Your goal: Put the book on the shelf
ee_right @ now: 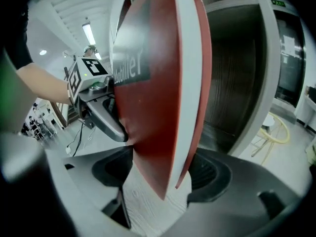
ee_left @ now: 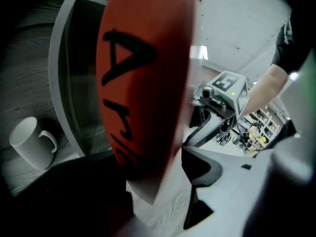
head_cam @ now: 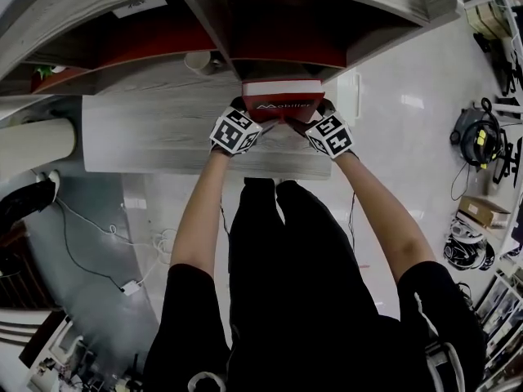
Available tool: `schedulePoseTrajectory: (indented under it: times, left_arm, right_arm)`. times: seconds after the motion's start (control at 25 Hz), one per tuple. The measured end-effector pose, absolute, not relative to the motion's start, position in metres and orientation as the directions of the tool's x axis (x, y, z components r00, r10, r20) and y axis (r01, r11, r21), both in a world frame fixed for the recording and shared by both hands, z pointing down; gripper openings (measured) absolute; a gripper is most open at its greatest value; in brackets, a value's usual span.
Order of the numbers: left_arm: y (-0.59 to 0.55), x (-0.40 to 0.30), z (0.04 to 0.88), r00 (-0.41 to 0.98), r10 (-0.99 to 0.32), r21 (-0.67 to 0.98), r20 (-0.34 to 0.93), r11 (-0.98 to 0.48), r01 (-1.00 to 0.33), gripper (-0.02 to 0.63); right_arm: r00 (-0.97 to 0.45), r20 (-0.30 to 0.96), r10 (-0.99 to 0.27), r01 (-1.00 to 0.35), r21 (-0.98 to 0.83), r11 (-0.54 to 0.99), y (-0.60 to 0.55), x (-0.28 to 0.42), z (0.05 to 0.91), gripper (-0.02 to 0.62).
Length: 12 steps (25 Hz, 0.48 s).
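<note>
A red book (head_cam: 282,96) with a white page block and white print on its cover is held at the mouth of the right-hand shelf compartment (head_cam: 286,31). My left gripper (head_cam: 248,122) is shut on its left end and my right gripper (head_cam: 309,124) is shut on its right end. In the left gripper view the red cover (ee_left: 143,73) with black letters fills the space between the jaws of the left gripper (ee_left: 148,181), and the right gripper (ee_left: 224,90) shows beyond it. The right gripper view has the book (ee_right: 158,83) edge-on in the right gripper (ee_right: 163,177), with the left gripper (ee_right: 91,78) behind it.
A white mug (head_cam: 198,61) (ee_left: 32,139) stands on the grey wooden ledge (head_cam: 155,125) left of the book, by the shelf divider (head_cam: 214,23). On the floor are a vacuum cleaner (head_cam: 478,137), a cardboard box (head_cam: 482,211) and cables (head_cam: 122,284). A yellow stool (ee_right: 276,130) stands at the right.
</note>
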<state>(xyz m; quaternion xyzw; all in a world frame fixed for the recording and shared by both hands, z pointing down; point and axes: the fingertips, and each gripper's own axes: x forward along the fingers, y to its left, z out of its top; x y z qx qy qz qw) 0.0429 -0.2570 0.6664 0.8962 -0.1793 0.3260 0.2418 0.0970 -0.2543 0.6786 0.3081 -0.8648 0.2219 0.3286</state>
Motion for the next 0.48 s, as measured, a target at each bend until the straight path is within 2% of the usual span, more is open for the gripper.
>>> schedulePoseTrajectory:
  times: [0.48]
  left_arm:
    - [-0.287,0.042,0.677,0.693,-0.192,0.246,0.695,-0.842,-0.48,0.302]
  right_arm:
    - [-0.505,0.747,-0.433,-0.717,-0.084,0.692,-0.279,0.108,0.701,0.328]
